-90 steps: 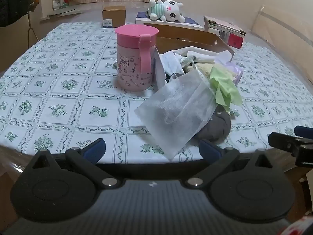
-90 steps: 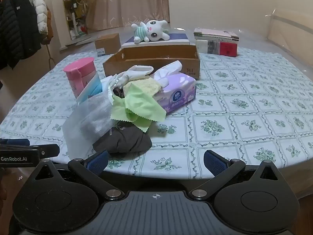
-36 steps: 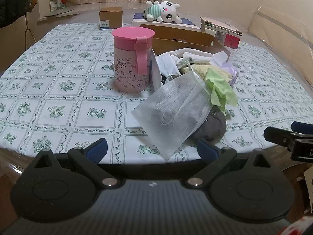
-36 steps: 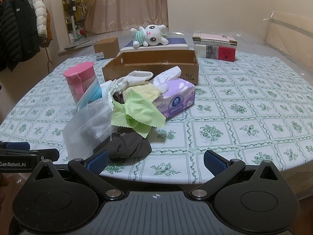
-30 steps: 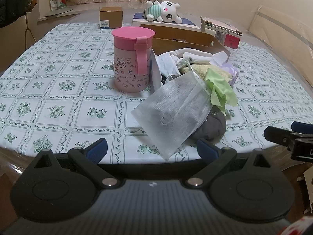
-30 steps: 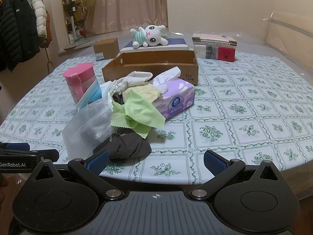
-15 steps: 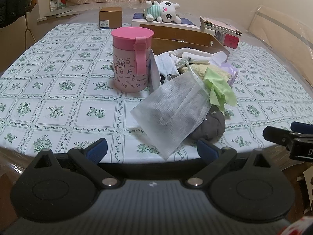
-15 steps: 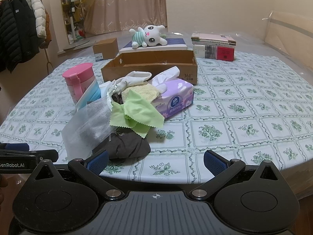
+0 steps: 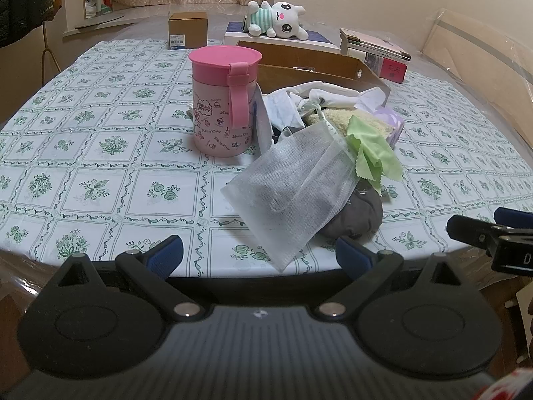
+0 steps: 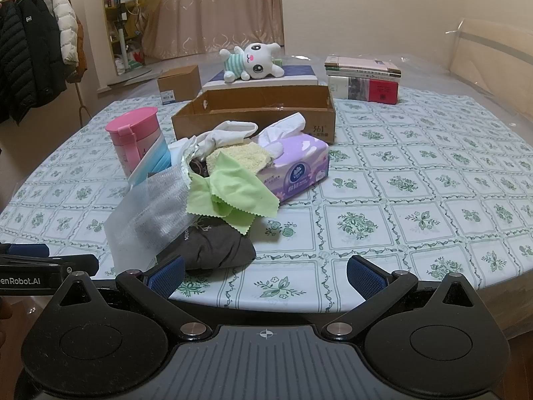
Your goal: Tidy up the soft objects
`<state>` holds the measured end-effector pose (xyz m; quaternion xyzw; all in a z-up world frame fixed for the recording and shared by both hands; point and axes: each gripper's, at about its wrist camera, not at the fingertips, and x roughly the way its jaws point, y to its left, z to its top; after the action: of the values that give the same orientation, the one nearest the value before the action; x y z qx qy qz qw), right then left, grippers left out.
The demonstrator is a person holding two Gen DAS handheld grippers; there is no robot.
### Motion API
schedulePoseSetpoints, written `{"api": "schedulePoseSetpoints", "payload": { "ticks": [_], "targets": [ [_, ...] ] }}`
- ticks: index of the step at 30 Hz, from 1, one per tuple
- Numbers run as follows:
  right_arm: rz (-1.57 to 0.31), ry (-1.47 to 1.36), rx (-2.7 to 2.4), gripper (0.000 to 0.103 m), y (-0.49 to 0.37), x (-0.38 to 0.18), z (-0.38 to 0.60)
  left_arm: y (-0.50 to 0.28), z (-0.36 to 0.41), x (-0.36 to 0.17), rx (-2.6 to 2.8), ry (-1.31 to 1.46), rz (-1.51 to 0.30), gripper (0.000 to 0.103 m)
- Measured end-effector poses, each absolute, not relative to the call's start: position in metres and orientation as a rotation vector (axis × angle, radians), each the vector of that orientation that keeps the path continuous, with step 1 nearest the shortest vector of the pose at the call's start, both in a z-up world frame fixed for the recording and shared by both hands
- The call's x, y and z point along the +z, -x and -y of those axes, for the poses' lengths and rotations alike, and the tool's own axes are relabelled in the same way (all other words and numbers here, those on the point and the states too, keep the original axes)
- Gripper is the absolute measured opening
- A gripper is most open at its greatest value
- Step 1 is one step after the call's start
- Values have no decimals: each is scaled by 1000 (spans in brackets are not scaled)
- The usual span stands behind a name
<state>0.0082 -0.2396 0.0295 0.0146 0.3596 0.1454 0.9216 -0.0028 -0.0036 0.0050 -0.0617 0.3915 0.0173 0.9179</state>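
Warm indoor light, sharp, fisheye-warped edges

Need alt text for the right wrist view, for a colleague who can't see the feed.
A pile of soft things sits mid-table: a green cloth over a dark garment, beside a purple tissue pack and a pink cup. The open right gripper hovers at the near edge, an empty cardboard box behind.

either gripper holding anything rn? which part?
Nothing held. Left gripper and right gripper are both open, short of the pile of soft items.
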Motion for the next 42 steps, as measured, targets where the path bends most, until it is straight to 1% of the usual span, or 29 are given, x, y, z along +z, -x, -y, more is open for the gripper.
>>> {"api": "schedulePoseSetpoints", "payload": {
  "ticks": [12,18,23,31,33,37,40,41,42],
  "targets": [
    [-742,-31,301,103,-8,27,240,3,3,6,31,124,-799,97],
    [-754,-31,312,103,-12,18,237,-5,0,5,-3,81,-778,97],
    [-763,-30,321,103,-18,11,236,-20,3,3,-64,-7,-761,97],
    [-784,-33,333,103,-33,-3,236,-47,24,-17,-223,-266,-789,97],
    [-793,-33,336,103,-37,-6,236,-51,29,-24,-237,-339,-785,91],
    [-805,-35,338,103,-43,-13,236,-62,33,-33,-278,-415,-790,89],
    [-815,-34,344,103,-47,-16,234,-69,36,-39,-301,-467,-801,78],
    [-818,-35,348,103,-48,-17,233,-71,36,-40,-305,-480,-805,72],
    [-820,-36,350,103,-49,-18,232,-72,37,-42,-310,-490,-808,69]
  ]
}}
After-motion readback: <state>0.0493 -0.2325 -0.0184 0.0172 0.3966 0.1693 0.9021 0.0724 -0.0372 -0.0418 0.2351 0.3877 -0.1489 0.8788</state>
